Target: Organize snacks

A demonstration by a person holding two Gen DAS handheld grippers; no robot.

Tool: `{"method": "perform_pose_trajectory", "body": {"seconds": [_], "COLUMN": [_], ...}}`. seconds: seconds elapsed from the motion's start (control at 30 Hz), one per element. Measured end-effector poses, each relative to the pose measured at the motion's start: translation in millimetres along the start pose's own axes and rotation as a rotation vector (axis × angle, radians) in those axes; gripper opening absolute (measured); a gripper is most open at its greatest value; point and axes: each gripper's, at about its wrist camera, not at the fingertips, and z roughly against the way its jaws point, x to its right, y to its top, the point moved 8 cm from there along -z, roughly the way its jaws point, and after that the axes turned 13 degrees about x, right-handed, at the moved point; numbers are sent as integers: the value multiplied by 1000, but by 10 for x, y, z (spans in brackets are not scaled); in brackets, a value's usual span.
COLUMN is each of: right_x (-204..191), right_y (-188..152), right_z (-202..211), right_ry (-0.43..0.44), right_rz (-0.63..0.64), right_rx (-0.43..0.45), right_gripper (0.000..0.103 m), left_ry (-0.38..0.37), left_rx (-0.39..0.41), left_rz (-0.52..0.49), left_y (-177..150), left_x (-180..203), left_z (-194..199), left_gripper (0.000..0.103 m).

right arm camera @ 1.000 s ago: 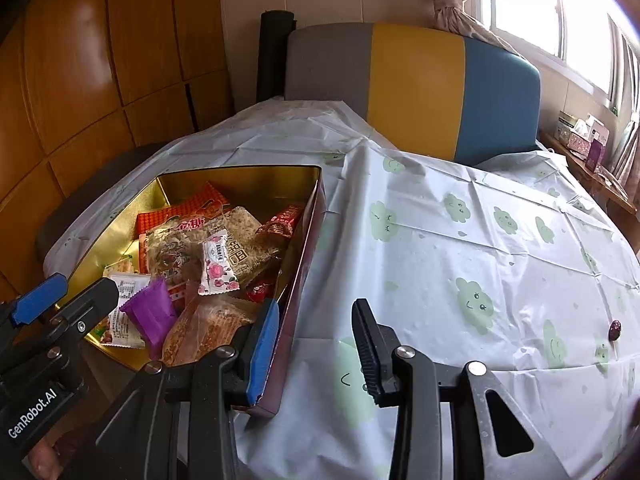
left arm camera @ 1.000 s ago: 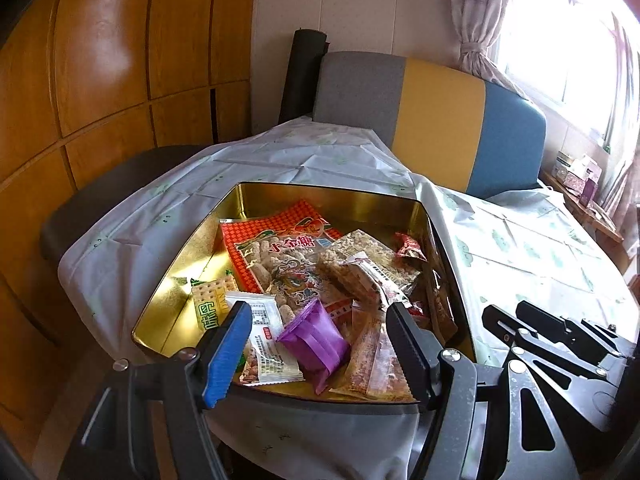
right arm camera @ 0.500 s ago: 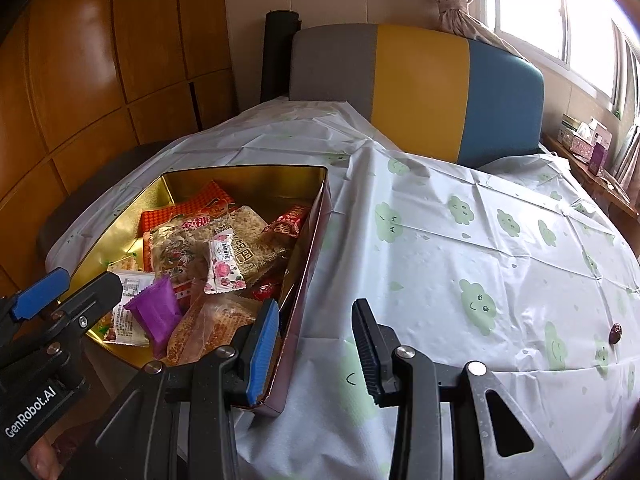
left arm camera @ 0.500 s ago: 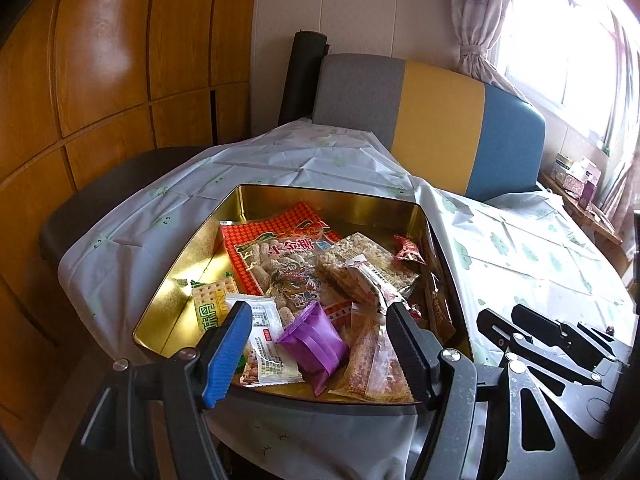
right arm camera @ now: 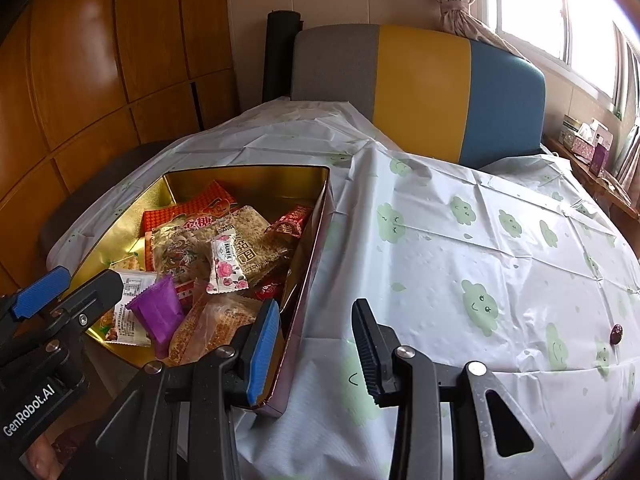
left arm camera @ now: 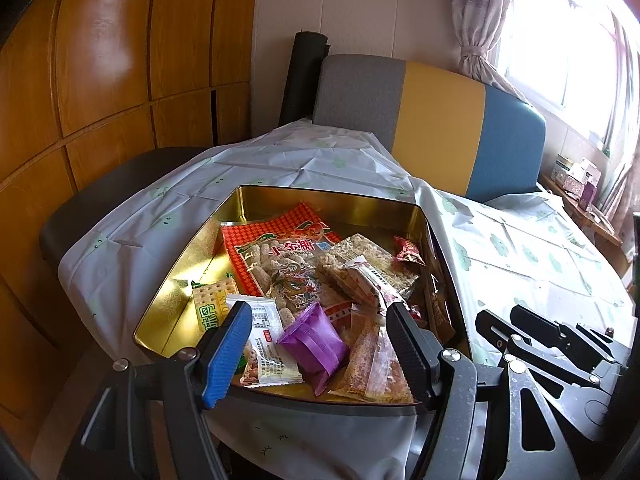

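A gold tin [left arm camera: 192, 256] full of snack packets sits at the table's near left; it also shows in the right wrist view [right arm camera: 120, 224]. Inside lie a red peanut bag [left arm camera: 276, 240], a purple packet [left arm camera: 314, 340], a white packet [left arm camera: 266, 344] and a rose-print candy [right arm camera: 226, 266]. My left gripper [left arm camera: 316, 354] is open and empty, just before the tin's near rim, fingers astride the purple packet in view. My right gripper [right arm camera: 314, 348] is open and empty, at the tin's right wall above the tablecloth. A small dark candy [right arm camera: 616, 334] lies alone at the right.
The table wears a white cloth with green cloud faces [right arm camera: 480, 264]. A grey, yellow and blue sofa back [right arm camera: 420, 88] stands behind it. A dark chair [left arm camera: 120, 192] is at the left. Small boxes [right arm camera: 586, 142] sit on a window ledge.
Both grippers have drawn back and risen slightly; the view of the tin has shifted a little. Both stay open. Nothing in the tin has moved.
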Motion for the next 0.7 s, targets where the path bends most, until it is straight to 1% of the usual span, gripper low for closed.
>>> {"method": "perform_pose_trajectory", "body": {"seconds": [0.47,0.6,0.7], "right_x": [11,8,10], "right_y": [-17,-46,-70], "right_z": [0,-12,-28], "right_ry": [0,2,5], "right_rz": [3,7,7], "right_rx": [-4,-7,-12], "right_gripper": [38,38,38], "left_ry": [-3,2,-3], "left_rx": [-3,22,9], "left_rz": [5,-8,-6], "left_y": [14,35,20], "left_x": [-10,-4,-5], "left_z": [0,7,-8], "left_gripper": [70,70,70]}}
